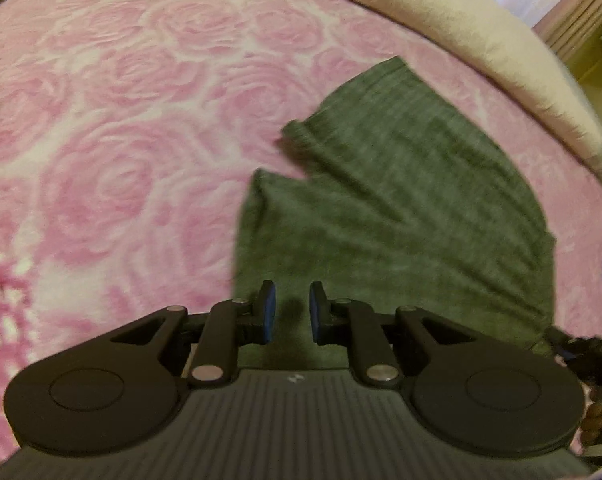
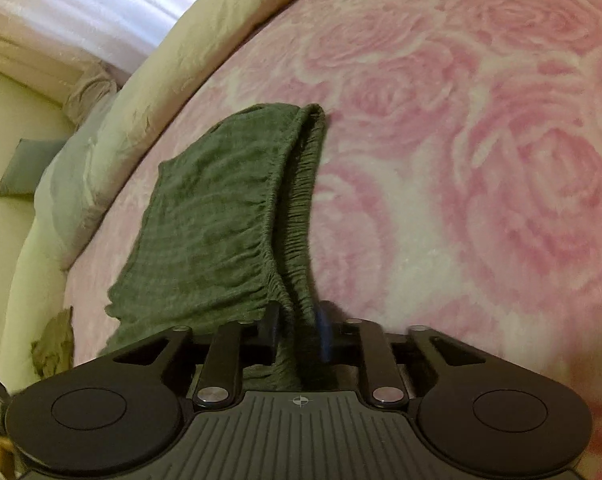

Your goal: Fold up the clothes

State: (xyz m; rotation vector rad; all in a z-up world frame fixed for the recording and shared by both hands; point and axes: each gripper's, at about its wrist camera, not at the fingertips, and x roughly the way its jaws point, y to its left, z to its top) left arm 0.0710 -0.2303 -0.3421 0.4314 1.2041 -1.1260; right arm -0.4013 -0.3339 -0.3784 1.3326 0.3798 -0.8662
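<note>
A pink rose-patterned blanket (image 1: 121, 128) spreads beneath and ahead of the gripper. A cream duvet (image 1: 481, 28) runs along its far edge, with pale curtains (image 2: 101, 4) beyond and a grey-green cushion (image 2: 25, 172) at far left.

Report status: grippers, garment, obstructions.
Left gripper open, empty, over the green knit shorts. Right gripper shut on their elastic waistband. Shorts on pink rose-pattern blanket; nothing blocking.

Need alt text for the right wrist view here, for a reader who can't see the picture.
The right gripper pinches the gathered elastic waistband of a green garment between its fingers. The garment stretches away across a pink rose-patterned blanket. A cream bed edge curves along the left, with pale curtains beyond.
</note>
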